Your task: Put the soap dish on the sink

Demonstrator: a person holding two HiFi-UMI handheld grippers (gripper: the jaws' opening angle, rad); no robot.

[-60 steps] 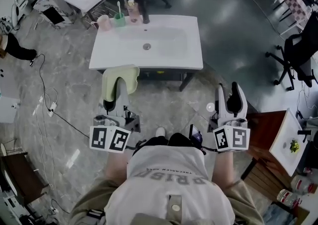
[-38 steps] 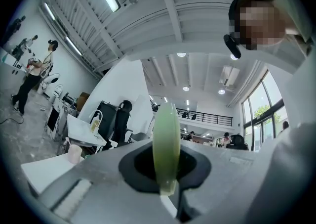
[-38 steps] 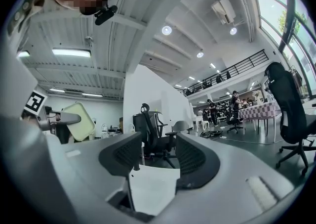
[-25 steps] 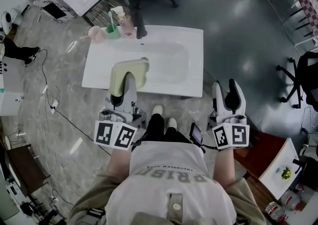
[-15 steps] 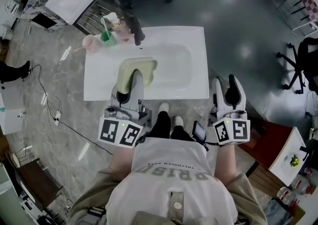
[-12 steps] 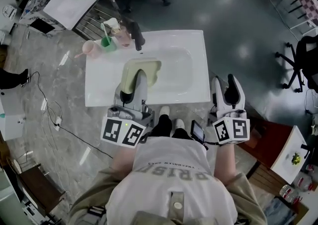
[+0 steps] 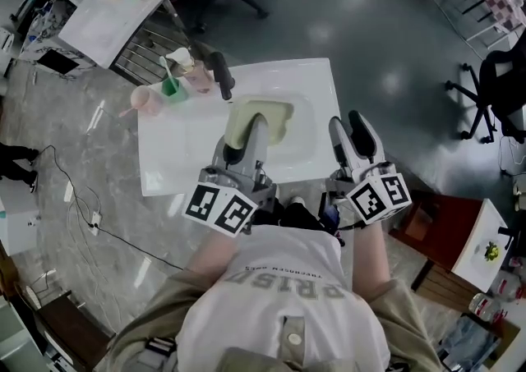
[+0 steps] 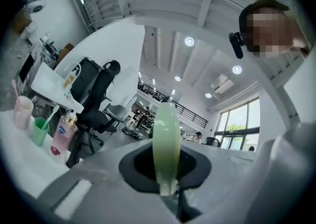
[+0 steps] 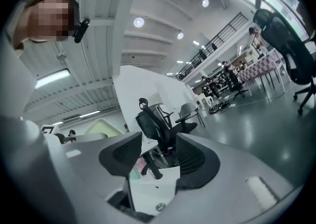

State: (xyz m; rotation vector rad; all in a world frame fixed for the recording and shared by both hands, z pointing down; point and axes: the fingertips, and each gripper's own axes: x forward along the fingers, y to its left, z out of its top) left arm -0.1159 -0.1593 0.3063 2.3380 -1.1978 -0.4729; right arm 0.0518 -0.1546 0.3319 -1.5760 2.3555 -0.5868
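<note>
The soap dish (image 7: 275,116) is pale green and hangs over the basin of the white sink (image 7: 177,165). My left gripper (image 7: 245,130) is shut on its near edge. In the left gripper view the dish (image 8: 166,134) stands edge-on and upright between the two dark pads of that gripper (image 8: 166,168). My right gripper (image 7: 345,126) hovers over the sink's right front rim, open with nothing between its pads. In the right gripper view the sink's white top and black faucet (image 9: 150,166) show through the gap of that gripper (image 9: 158,161).
At the sink's back left stand a pink cup (image 7: 146,99), a green cup with a toothbrush (image 7: 172,87), a pink bottle (image 7: 197,75) and the black faucet (image 7: 222,75). A white table (image 7: 111,21) lies beyond. An office chair (image 7: 501,83) and a wooden table (image 7: 436,222) are at the right.
Both grippers have moved forward to the sink. The dish went from the sink's front left to above the basin's middle, and the right gripper now reaches the right front rim.
</note>
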